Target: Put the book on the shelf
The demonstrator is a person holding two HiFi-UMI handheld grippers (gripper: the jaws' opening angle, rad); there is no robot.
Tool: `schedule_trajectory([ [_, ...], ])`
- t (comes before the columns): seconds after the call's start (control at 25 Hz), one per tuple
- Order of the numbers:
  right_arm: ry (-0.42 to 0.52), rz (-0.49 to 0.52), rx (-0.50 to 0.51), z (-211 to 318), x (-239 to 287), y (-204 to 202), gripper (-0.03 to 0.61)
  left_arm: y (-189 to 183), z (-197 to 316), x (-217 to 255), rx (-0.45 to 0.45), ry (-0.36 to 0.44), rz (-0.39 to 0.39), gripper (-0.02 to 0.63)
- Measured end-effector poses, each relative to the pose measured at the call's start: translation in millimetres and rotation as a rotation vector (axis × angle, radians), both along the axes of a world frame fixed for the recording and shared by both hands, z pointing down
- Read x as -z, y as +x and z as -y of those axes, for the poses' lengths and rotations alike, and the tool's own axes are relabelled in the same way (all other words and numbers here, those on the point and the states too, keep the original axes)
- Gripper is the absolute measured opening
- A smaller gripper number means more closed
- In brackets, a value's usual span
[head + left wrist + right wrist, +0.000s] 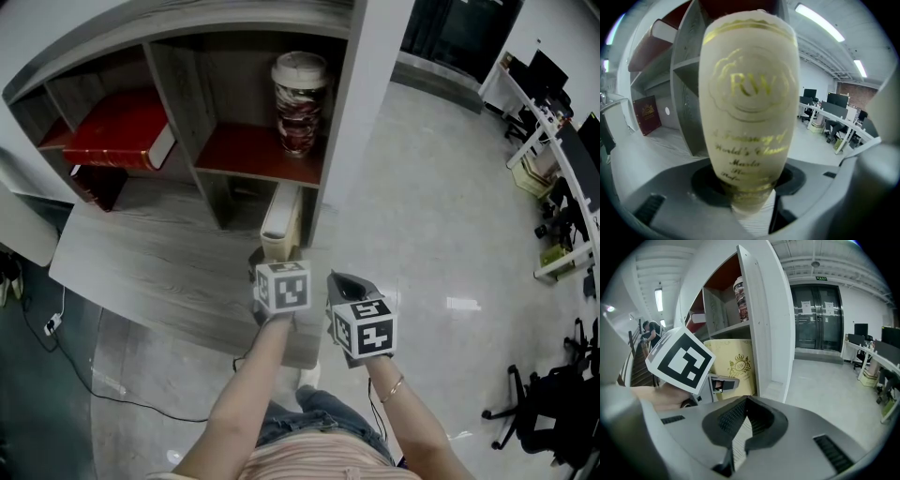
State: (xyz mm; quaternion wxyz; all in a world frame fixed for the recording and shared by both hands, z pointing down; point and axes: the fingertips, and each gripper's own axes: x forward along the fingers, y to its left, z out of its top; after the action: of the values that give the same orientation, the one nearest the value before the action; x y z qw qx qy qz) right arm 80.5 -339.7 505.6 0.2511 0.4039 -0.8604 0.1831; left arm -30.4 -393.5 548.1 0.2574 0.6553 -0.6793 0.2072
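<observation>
A cream book (280,221) with gold lettering stands upright, spine up, on the grey wooden ledge (159,262) at the foot of the shelf unit (202,155). My left gripper (277,267) is shut on its near end. In the left gripper view the spine (750,108) fills the middle, clamped between the jaws of the left gripper (752,187). My right gripper (352,286) hovers just right of the left one, shut, with nothing in it. The right gripper view shows that gripper (746,401) with jaws together and the book (733,366) ahead to the left, against the white side panel (764,324).
A thick red book (117,131) lies flat in the left compartment, with a dark red one (98,187) below it. A lidded patterned cup (298,103) stands in the right compartment on a red board. Cables (56,319) run on the floor at left; desks (562,187) and a chair (553,403) stand at right.
</observation>
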Motion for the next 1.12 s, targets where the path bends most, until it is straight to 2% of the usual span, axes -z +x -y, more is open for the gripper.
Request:
schedule_trajectory([
  [1.12, -0.067, -0.036, 0.025, 32, -28, -7, 0.009, 10, 56, -16, -0.035, -0.011, -0.006, 0.222],
])
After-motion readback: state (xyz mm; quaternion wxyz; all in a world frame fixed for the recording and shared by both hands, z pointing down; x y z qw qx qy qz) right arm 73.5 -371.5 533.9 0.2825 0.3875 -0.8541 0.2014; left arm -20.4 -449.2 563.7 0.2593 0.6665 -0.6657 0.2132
